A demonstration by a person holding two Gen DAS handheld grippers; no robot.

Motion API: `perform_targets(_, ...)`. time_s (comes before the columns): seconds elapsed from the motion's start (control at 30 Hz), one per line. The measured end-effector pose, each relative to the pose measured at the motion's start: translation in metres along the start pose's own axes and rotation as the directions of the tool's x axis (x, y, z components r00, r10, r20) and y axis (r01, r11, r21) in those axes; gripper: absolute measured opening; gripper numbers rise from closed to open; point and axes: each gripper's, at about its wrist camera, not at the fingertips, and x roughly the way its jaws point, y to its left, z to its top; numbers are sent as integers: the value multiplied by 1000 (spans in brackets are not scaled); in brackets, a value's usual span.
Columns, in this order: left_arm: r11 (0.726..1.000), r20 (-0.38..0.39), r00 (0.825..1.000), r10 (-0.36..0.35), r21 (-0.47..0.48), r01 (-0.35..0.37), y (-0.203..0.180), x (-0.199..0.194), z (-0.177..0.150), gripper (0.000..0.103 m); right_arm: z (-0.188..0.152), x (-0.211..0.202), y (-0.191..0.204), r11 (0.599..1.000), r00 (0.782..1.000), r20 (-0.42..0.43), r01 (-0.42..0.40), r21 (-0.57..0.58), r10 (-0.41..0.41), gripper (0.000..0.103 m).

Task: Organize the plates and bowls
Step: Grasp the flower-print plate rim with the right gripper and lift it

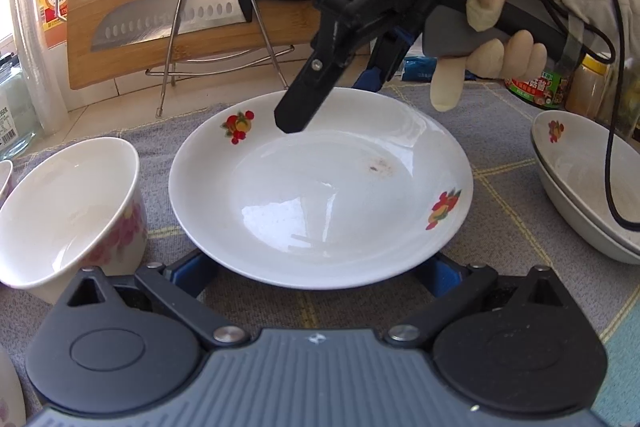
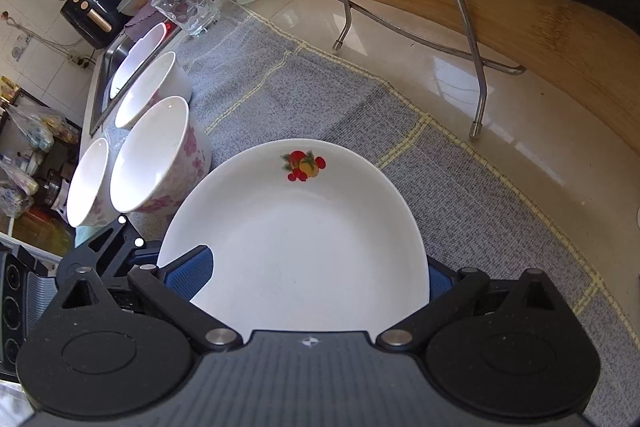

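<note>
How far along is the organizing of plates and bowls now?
Done: two stacked plates sit at the right. In hand: the left gripper and the right gripper are open around the fruit plate, not gripping it yet. Left: this plate and the four bowls, all unstacked.

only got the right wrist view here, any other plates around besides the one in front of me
Observer: Yes. The left wrist view shows a stack of plates with the same fruit print, right of the plate.
Operator: is my plate clean
Observer: Not quite. There is a small brown smear just past its centre.
Operator: what's the left tool doing
Observer: The left tool is open at the rim opposite yours, its blue pads partly hidden by the edge of the plate.
</note>
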Motion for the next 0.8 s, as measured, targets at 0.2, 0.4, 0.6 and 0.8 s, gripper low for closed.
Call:
perform_targets(0.2, 1000, 9, 1000, -4, 15, 4, 1, -1, -1, 103, 3, -4, -16, 988, 995, -3, -101, 115, 102, 103)
perform_targets(0.4, 1000, 5, 1000, -21, 12, 21, 5, 1, 0, 102, 2, -2, -10, 990, 997, -11, -78, 114, 80, 103)
perform_targets(0.6, 999, -5, 999, -38, 24, 39, 8, 0, 0, 102, -4, -3, -5, 990, 998, -10, -65, 129, 67, 103)
perform_targets(0.8, 997, -5, 999, -48, 55, 49, 6, -8, 4, 102, -14, -13, 5, 988, 998, 12, -63, 138, 62, 103)
